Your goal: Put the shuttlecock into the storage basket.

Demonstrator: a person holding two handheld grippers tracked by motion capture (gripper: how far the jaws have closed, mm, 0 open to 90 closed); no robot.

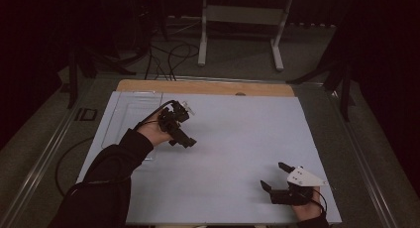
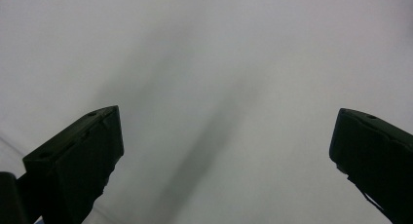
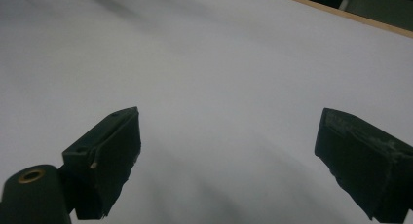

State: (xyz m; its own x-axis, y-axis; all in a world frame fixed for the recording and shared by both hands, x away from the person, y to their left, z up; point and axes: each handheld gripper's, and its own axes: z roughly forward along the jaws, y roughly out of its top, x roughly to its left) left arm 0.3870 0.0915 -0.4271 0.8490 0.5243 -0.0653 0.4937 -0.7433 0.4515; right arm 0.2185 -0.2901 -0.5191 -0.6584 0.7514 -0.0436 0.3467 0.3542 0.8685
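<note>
High view shows left gripper (image 1: 187, 141) and right gripper (image 1: 273, 176) wide open, nothing between jaws; lower slowly toward table (image 1: 233, 134) beneath.

Two tongs (image 1: 184, 137) (image 1: 273, 175), one table (image 1: 237, 134), one clear sheet (image 1: 130, 114).

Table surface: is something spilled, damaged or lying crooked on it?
Nothing stands out. The table looks clean and flat. Both claws are open and hold nothing: the left claw over the left part, the right claw near the front right corner.
</note>
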